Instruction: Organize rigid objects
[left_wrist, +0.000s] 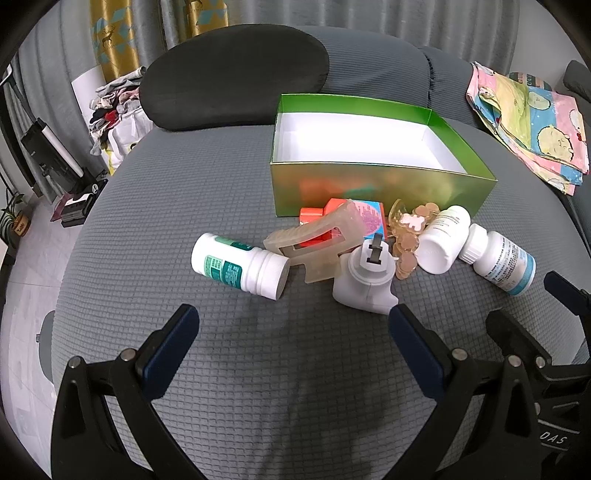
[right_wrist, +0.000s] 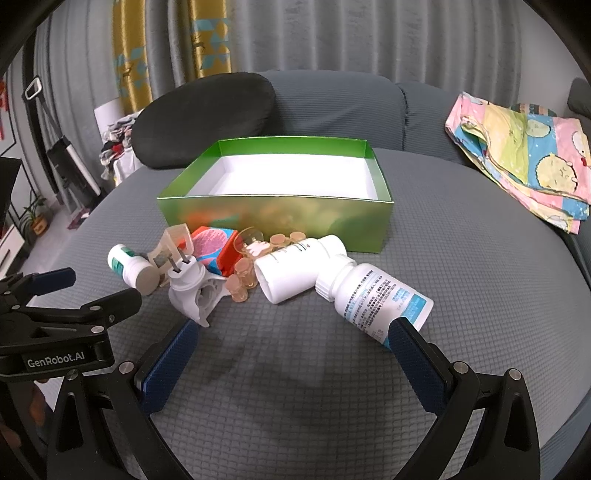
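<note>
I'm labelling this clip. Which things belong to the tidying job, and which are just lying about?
Job:
- empty green cardboard box
- white bottle, green label
- white bottle, blue label
- plain white bottle
- white plug-in device
- translucent beige holder
- orange packet

Lying about:
- black cushion
- pastel patterned cloth

Bottles (left_wrist: 240, 266) lie before green box (left_wrist: 380, 192).

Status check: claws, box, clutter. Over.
Left claw open, right claw open, both empty. Green box empty. Bottles and small items piled in front; nothing blocking.
</note>
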